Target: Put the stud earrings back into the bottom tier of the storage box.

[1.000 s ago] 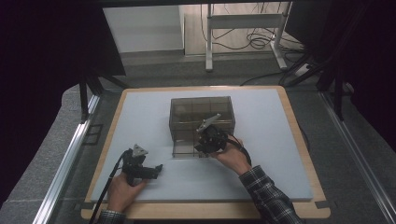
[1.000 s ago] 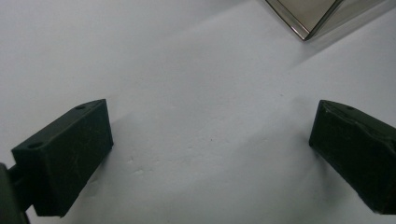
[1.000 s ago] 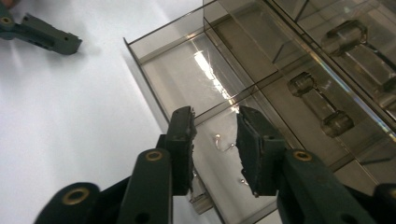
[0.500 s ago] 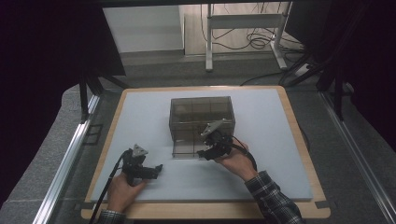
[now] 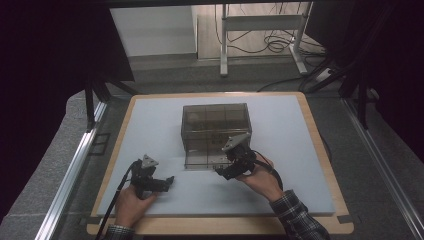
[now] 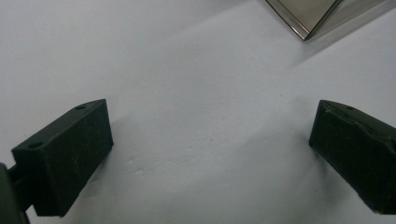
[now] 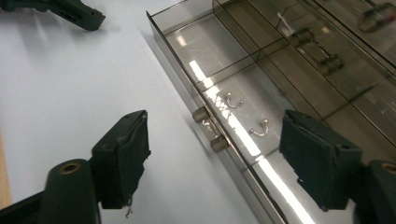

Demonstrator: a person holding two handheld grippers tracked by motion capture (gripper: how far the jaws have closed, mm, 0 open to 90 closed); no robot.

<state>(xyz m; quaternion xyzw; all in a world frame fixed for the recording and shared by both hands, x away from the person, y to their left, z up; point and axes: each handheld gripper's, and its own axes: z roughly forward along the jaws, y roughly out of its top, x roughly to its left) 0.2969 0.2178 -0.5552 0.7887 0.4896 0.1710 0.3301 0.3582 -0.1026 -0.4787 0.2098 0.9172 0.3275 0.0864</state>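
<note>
A smoky clear drawer box (image 5: pixel 215 120) stands mid-table on the white mat. Its lowest drawer (image 5: pixel 200 161) is pulled out toward me. In the right gripper view, the drawer (image 7: pixel 243 116) carries a small metal handle (image 7: pixel 210 129) and holds two little metal hooks (image 7: pixel 259 130). My right gripper (image 5: pixel 221 172) sits at the drawer's front right. Its jaws have just been opening; the handle lies in line between them, untouched by the pads. My right gripper (image 7: pixel 219 158) is open. My left gripper (image 5: pixel 169 181) rests open on the mat, left of the drawer, nothing between its jaws (image 6: pixel 210 154).
Upper compartments of the box hold binder clips (image 7: pixel 317 51). A wooden rim (image 5: pixel 320 145) frames the mat. A corner of the box (image 6: pixel 308 18) lies ahead of the left gripper. The left gripper's jaw (image 7: pixel 70 11) shows in the right gripper view. A metal rail (image 5: pixel 75 165) runs along the left.
The right gripper has drawn back a little from the box front, toward me and to the right. The left hand has stayed put.
</note>
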